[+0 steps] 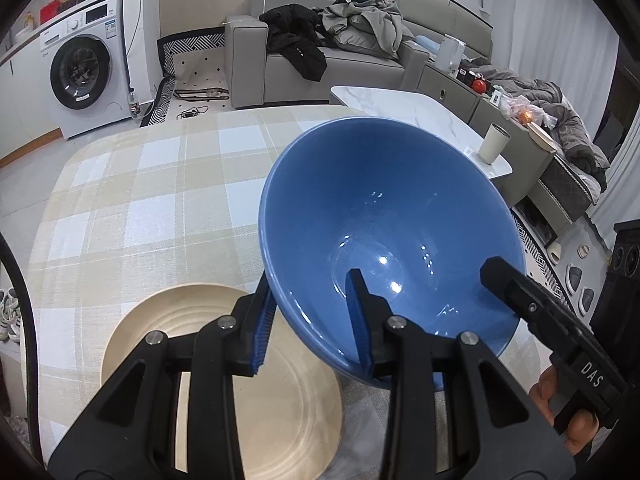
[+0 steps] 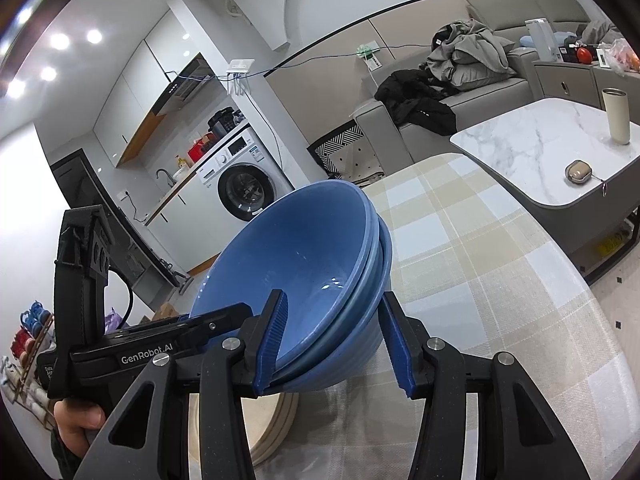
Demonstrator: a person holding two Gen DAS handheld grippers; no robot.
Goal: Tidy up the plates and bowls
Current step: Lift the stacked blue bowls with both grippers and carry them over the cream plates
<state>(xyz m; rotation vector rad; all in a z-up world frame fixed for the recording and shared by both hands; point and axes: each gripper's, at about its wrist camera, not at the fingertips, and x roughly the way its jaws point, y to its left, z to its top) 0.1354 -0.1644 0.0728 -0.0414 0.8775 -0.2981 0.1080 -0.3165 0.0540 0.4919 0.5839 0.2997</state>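
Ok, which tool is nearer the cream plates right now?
Left. The left tool grips the rim of the blue bowls directly above the cream plates. The right tool grips the opposite rim, on the side away from the plates.

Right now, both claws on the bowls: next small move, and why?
Probably level the blue bowls before lowering. The stack hangs tilted above the beige plates, with the left claw pinching its rim and the right claw straddling the opposite side.
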